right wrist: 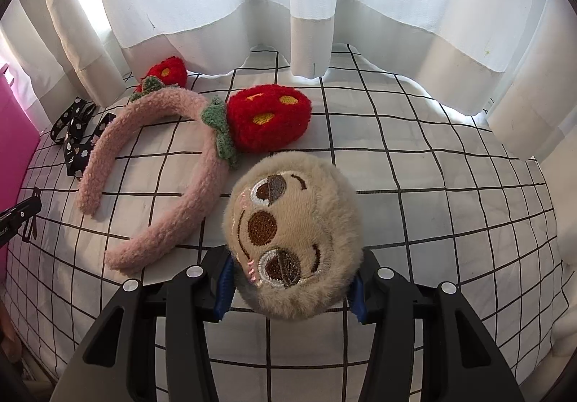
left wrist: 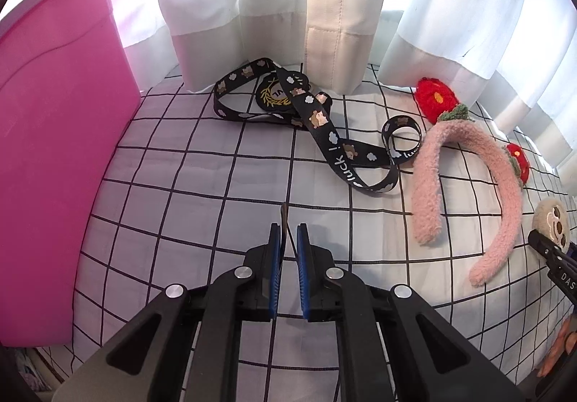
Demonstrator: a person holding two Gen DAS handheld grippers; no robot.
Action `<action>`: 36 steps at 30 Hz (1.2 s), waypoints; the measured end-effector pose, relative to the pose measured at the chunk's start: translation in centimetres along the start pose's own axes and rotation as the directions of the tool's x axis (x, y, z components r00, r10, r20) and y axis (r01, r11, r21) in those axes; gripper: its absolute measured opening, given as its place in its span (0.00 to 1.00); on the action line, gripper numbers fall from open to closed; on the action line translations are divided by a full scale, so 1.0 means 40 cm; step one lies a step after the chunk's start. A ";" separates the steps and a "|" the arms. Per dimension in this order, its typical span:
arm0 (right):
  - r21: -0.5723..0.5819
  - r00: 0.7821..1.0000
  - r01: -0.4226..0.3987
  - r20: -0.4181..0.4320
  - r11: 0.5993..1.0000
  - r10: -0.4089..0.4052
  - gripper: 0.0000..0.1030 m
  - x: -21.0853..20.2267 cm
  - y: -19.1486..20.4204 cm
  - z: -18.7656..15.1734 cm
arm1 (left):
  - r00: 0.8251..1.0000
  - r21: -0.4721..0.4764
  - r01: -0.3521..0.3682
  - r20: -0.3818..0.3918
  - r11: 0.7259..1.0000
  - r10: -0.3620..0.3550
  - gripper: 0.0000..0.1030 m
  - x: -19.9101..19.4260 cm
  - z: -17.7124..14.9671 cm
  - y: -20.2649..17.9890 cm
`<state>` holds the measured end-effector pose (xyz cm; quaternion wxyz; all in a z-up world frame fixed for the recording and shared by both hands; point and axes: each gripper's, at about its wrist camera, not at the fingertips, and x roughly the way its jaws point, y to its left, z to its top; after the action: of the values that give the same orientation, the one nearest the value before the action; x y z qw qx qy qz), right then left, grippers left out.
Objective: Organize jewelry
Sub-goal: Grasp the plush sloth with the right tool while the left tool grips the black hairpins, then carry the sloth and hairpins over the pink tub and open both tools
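Left gripper (left wrist: pixel 288 239): blue pads clamped on a thin dark clip (left wrist: pixel 285 218) that pokes out toward 12 o'clock, above the grid-checked sheet (left wrist: pixel 180 185)
Right gripper (right wrist: pixel 288 279): jaws pressed on both sides of a beige plush face (right wrist: pixel 292 239), held over the sheet
Pink headband (left wrist: pixel 468 192): lies at 2 o'clock of the left gripper, red flowers (left wrist: pixel 434 95) at its far end
Black lanyard (left wrist: pixel 317 120): coiled at 12 o'clock, one loop touching the headband
Pink bin (left wrist: pixel 54 149): at 9 o'clock
White curtain (left wrist: pixel 288 5): hangs along the far edge
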<state>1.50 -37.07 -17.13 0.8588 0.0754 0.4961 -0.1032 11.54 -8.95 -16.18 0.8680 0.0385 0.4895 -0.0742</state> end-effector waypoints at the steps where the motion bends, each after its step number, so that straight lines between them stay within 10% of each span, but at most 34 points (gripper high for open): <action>1: 0.000 1.000 -0.003 0.005 1.000 0.003 0.46 -0.010 0.002 0.000 | 1.000 0.003 -0.001 0.007 1.000 0.001 0.09 -0.011 0.002 0.000; 19: -0.083 0.977 -0.130 0.156 0.988 0.142 0.46 -0.235 0.183 0.070 | 0.979 0.012 0.079 0.187 0.997 -0.080 0.09 -0.285 0.060 0.056; 36: -0.354 0.882 -0.336 0.206 0.873 0.423 0.46 -0.403 0.678 0.228 | 0.941 -0.164 -0.014 0.332 0.986 0.068 0.09 -0.526 0.161 0.420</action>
<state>8.12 -11.30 2.12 0.9240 0.0219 0.3560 0.1382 9.04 8.63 5.04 0.9405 -0.0341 0.3374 -0.0222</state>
